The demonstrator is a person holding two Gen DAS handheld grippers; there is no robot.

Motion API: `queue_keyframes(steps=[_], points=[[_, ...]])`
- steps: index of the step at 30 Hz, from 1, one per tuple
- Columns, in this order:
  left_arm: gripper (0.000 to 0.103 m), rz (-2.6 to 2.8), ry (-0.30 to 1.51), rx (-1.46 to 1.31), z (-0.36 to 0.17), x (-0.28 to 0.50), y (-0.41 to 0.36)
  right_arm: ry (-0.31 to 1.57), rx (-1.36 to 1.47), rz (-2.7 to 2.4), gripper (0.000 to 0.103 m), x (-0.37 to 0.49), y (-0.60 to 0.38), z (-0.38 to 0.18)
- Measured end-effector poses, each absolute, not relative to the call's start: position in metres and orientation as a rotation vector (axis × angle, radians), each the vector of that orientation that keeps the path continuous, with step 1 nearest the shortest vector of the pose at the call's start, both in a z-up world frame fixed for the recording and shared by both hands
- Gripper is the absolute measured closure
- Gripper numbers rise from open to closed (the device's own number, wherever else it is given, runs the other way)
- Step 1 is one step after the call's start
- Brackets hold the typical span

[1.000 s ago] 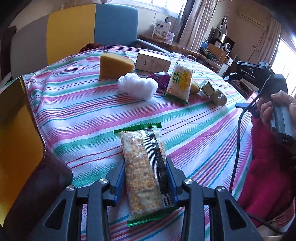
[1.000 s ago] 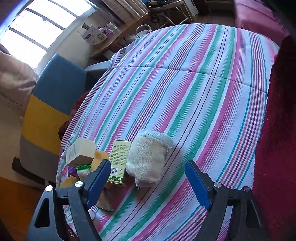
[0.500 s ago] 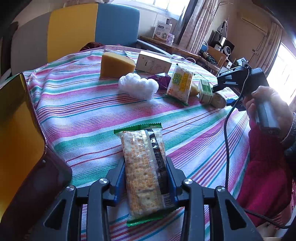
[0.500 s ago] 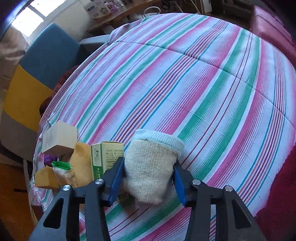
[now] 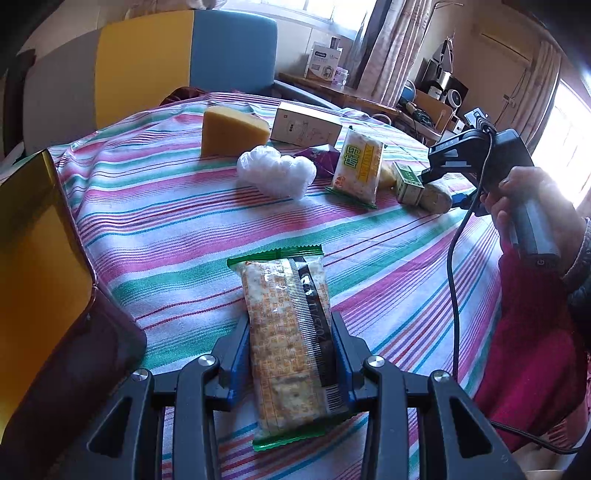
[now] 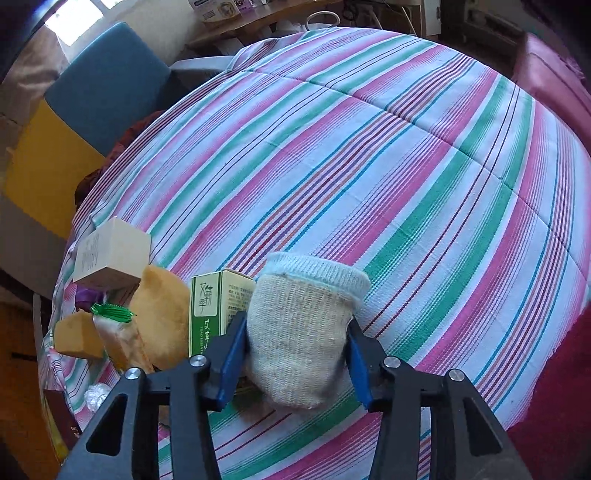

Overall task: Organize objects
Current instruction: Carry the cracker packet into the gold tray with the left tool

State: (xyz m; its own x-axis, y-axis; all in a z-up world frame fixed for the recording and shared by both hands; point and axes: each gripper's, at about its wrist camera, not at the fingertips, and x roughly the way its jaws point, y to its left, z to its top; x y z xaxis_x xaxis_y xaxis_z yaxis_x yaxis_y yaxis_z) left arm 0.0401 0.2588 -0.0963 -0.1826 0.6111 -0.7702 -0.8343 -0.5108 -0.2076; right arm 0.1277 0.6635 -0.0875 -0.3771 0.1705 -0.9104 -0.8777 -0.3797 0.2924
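Striped cloth (image 6: 406, 155) is spread over the table. Cracker pack (image 5: 291, 343) is pinched lengthwise by the left gripper (image 5: 291, 354), near the table's edge. Rolled sock (image 6: 303, 332) is clamped by the right gripper (image 6: 295, 350), its jaws just closed, beside a green box (image 6: 210, 306).

Daylit interior, bright overall. Strong blown-out glare at window (image 5: 565, 122), far right of left wrist view; hand (image 5: 532, 210) beside it partly washed out. Second overexposed window (image 6: 74, 11) top left of right wrist view. Soft shadows under items on striped tablecloth (image 5: 166, 206). Heavy fisheye bending, dark vignette at corners. Focus acceptable; far background soft.
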Motion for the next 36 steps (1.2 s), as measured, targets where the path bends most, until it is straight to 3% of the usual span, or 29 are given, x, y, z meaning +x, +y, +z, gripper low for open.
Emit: queue_keyframes(steps=[10, 23, 36], points=[[0.065, 1.876, 0.342, -1.040, -0.086, 0.045, 0.257, 0.970, -1.119, 1.860, 0.054, 0.123, 0.661, -0.083], [0.065, 2.104, 0.289, -0.879, -0.003, 0.037, 0.218, 0.858, -1.154, 1.877, 0.054, 0.122, 0.660, -0.078], [0.065, 2.247, 0.234, -0.905, 0.010, 0.018, 0.175, 0.781, -1.179, 1.887, 0.054, 0.108, 0.658, -0.076]])
